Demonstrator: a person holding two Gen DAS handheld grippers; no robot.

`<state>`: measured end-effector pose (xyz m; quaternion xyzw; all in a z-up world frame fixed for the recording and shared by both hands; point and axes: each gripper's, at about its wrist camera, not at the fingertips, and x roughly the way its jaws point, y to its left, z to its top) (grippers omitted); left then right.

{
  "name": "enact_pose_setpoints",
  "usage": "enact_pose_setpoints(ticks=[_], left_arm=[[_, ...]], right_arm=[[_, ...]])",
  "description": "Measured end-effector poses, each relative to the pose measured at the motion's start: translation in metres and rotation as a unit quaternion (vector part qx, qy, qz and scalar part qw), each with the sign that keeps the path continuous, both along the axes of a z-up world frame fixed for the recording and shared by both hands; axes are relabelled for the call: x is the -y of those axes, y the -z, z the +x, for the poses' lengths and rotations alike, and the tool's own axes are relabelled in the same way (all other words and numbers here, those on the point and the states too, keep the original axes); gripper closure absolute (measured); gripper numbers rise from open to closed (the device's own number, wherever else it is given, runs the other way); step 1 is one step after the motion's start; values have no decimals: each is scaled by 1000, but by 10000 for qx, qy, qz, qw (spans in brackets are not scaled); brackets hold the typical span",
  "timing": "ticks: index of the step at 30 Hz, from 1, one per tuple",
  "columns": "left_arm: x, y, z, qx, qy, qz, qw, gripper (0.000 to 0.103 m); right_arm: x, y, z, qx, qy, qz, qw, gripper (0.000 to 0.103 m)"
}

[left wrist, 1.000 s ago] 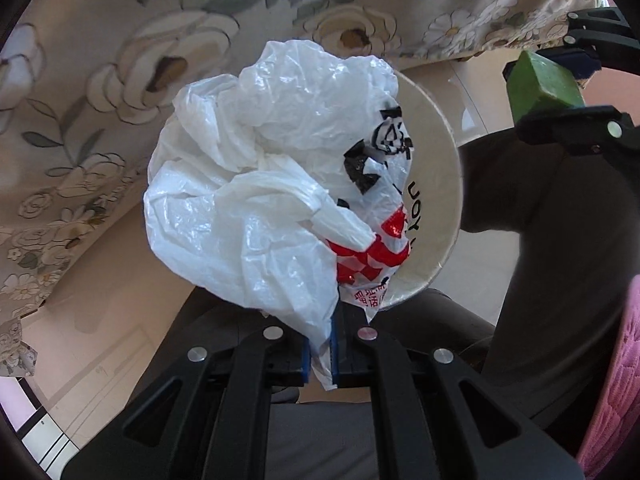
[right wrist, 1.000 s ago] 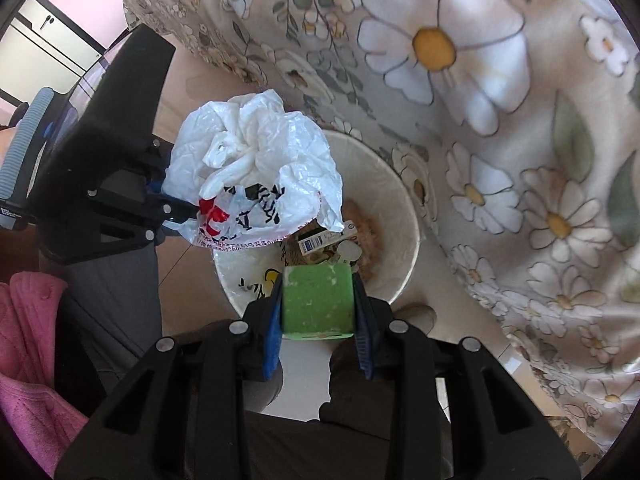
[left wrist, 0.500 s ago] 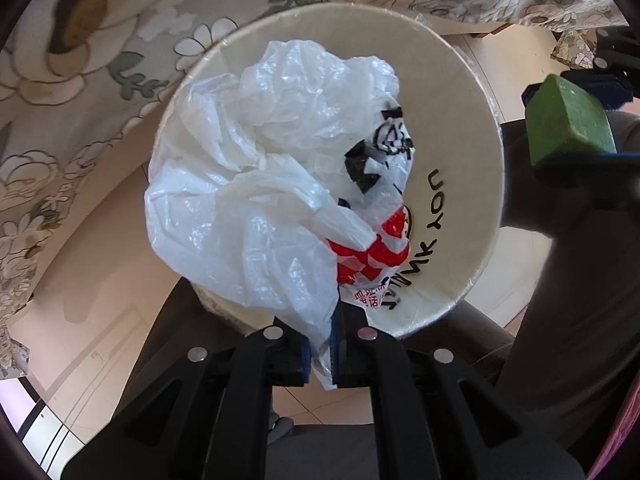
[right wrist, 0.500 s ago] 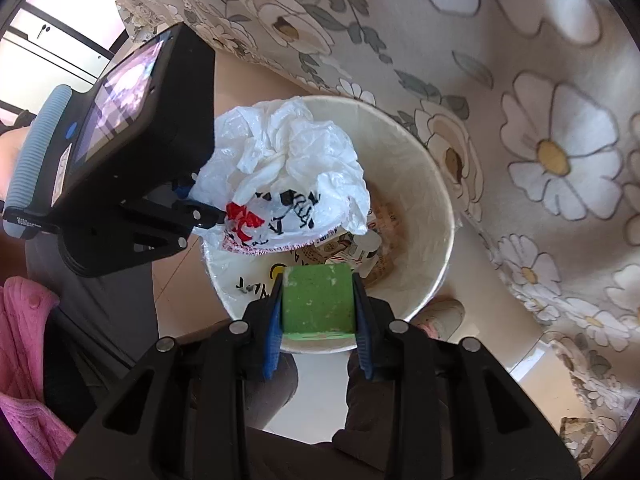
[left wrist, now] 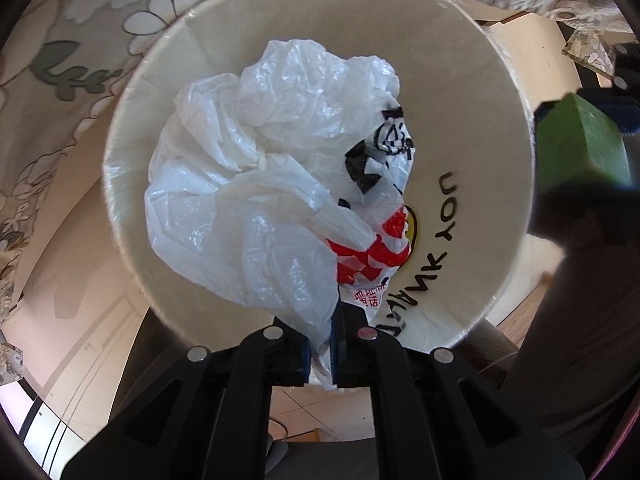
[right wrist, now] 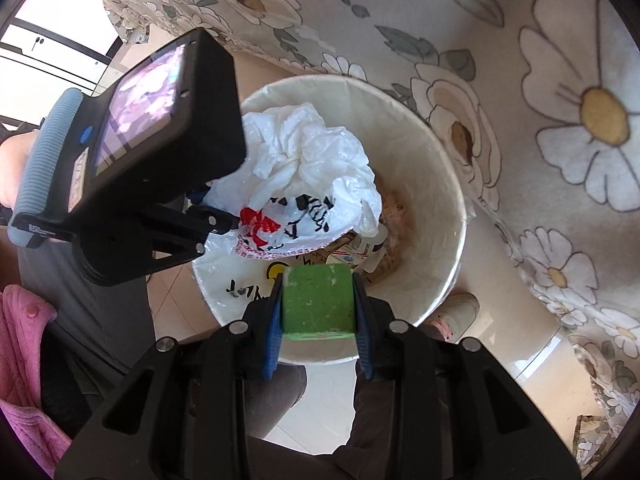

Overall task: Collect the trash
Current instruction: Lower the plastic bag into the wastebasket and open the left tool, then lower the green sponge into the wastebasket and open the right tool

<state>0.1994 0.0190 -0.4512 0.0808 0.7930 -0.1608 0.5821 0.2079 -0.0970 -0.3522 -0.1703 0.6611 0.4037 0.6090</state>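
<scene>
A crumpled white plastic bag [left wrist: 256, 184] with red and black print hangs over the mouth of a cream round bin [left wrist: 472, 80]. My left gripper [left wrist: 320, 350] is shut on the bag's lower edge. From the right wrist view the same bag [right wrist: 312, 176] shows over the bin [right wrist: 448, 200], with the left gripper [right wrist: 200, 228] at its left. My right gripper [right wrist: 318, 300] is shut on a green block [right wrist: 318, 300] above the bin's near rim. The green block [left wrist: 580, 144] also shows at the right of the left wrist view. Paper scraps and a small carton [right wrist: 360, 248] lie inside the bin.
A floral tablecloth [right wrist: 520, 80] hangs close behind and beside the bin. The person's grey trouser legs [right wrist: 100, 312], a pink garment [right wrist: 24, 360] and a shoe [right wrist: 460, 312] are by the bin on the tiled floor [right wrist: 320, 412].
Both grippers have come down toward the bin, which now fills more of each view. The bag now hangs within the bin's mouth instead of beside its rim. Both grips are unchanged.
</scene>
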Motion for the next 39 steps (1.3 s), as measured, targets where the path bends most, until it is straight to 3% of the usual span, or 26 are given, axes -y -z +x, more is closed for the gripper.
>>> enact_pose_setpoints(ticks=[21, 24, 25, 26, 28, 39], left_arm=[[-4, 49, 32, -459, -305, 200, 9983, 92], [-4, 51, 33, -470, -309, 243, 9981, 86], [-4, 52, 33, -467, -316, 269, 9980, 77], [-5, 52, 34, -436, -324, 316, 9980, 61], [-5, 50, 36, -370, -359, 337, 9981, 46], [0, 37, 29, -297, -389, 324, 9983, 45]], right_arm=[[-2, 24, 9, -261, 81, -56, 9996, 71], [-2, 27, 7, -265, 90, -46, 9996, 71], [-2, 28, 7, -273, 97, -45, 9996, 71], [-2, 29, 7, -279, 102, -46, 9995, 71], [-2, 30, 6, -291, 101, -50, 9995, 71], [0, 28, 8, -231, 114, -41, 9997, 71]])
